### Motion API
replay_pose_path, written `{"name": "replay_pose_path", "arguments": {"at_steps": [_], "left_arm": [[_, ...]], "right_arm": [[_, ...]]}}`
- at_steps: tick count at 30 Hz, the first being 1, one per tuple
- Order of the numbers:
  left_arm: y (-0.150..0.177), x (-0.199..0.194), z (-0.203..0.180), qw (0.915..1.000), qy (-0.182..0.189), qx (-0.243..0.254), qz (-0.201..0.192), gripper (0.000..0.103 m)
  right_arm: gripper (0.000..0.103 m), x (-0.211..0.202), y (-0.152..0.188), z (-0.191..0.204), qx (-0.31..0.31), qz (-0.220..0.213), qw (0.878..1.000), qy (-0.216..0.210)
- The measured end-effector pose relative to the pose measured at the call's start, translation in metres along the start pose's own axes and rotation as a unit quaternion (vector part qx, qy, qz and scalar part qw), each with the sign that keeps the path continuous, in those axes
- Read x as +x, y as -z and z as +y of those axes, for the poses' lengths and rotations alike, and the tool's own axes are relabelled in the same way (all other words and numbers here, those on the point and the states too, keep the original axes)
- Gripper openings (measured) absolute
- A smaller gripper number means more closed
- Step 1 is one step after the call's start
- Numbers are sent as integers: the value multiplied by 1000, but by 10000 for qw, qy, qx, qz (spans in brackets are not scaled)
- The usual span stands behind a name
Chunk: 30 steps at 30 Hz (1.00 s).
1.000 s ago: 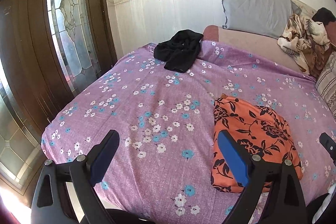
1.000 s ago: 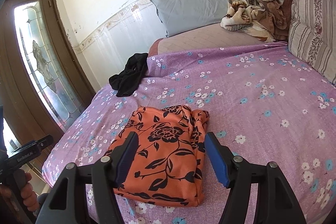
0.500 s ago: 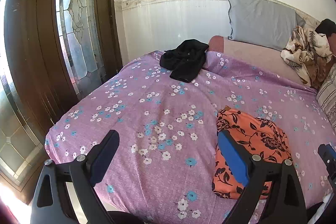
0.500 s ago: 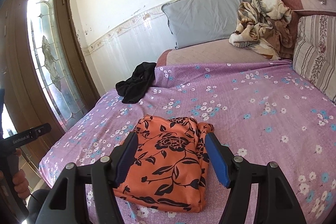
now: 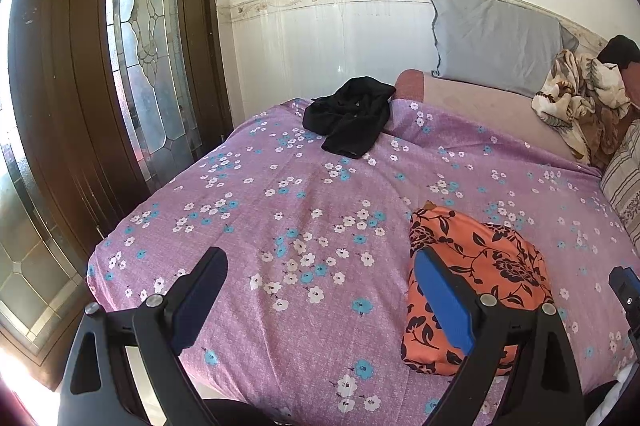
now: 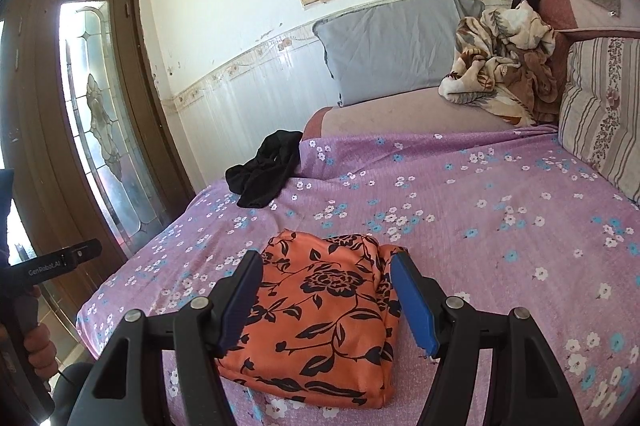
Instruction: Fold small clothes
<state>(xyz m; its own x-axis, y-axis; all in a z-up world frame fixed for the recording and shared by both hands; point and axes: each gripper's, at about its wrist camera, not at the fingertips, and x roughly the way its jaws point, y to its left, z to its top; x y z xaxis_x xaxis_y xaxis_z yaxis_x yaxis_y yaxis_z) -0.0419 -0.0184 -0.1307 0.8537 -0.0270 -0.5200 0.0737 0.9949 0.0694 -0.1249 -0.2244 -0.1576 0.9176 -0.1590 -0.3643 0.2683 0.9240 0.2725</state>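
A folded orange garment with a black flower print [image 6: 320, 310] [image 5: 476, 274] lies near the front edge of the purple flowered bed cover [image 6: 480, 210] [image 5: 280, 210]. My right gripper [image 6: 326, 270] hovers open just in front of it, nothing between its fingers. My left gripper [image 5: 320, 274] is open too, over bare cover to the left of the orange garment. A crumpled black garment [image 5: 348, 114] [image 6: 264, 174] rests at the far left corner of the bed. A hand holds the left gripper's handle [image 6: 56, 262] at the left edge of the right wrist view.
A grey pillow [image 5: 492, 38] leans on the back wall. A beige patterned blanket [image 6: 504, 62] is heaped at the back right, beside a striped pillow [image 6: 604, 114]. A wooden door with leaded glass [image 5: 148, 38] stands to the left of the bed.
Both views have tilted up and drawn back a little, so the bed and the orange garment sit lower in the frames. Both grippers stay open; nothing on the bed moved.
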Motion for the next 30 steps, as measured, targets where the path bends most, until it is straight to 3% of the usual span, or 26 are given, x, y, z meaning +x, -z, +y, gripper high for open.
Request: {"name": "replay_pose_path", "arguments": {"at_steps": [30], "left_arm": [[1, 5, 6, 9998, -200, 13, -19, 95]], "right_arm": [[75, 0, 6, 21, -469, -19, 9989, 23]]}}
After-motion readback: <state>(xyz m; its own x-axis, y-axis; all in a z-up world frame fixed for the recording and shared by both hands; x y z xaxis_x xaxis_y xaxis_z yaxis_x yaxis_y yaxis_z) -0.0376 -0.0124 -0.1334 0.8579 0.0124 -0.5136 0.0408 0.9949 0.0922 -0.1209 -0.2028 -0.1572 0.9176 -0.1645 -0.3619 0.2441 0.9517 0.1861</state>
